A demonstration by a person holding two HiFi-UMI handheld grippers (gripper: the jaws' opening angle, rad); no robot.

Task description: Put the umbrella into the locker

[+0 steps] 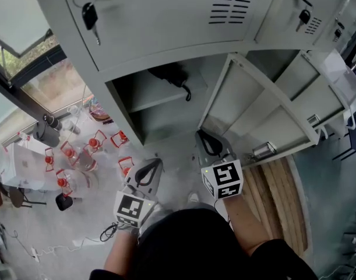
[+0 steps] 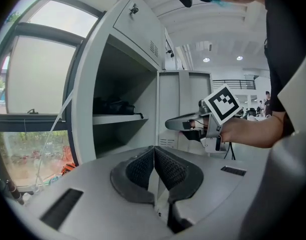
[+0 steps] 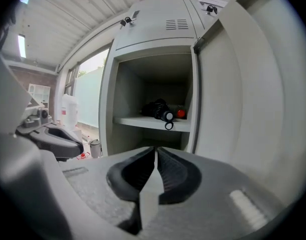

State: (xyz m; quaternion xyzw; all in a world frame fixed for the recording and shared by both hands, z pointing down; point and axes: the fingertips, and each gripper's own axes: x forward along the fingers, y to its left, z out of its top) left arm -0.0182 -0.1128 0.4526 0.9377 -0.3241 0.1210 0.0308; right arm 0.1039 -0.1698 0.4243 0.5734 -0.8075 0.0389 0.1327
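The wrist loop [image 3: 169, 125] could be pinched, or the umbrella [image 3: 160, 111] dragged off, if the open locker door [image 3: 233, 84] is swung closed, as the handle end is seen at the shelf [image 3: 137, 121] edge. The umbrella is folded, black, laid on that shelf. Left gripper [image 2: 154, 150] and right gripper [image 3: 155, 153] are pressed together, nothing held

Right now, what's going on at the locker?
A person stands at an open locker with tongs in each hand. The black umbrella lies on the locker's shelf, touched by neither hand. The left tongs and right tongs are both shut with nothing between them, held short of the opening. The door stands open, so the umbrella looks stowed and closing up is probably what remains.
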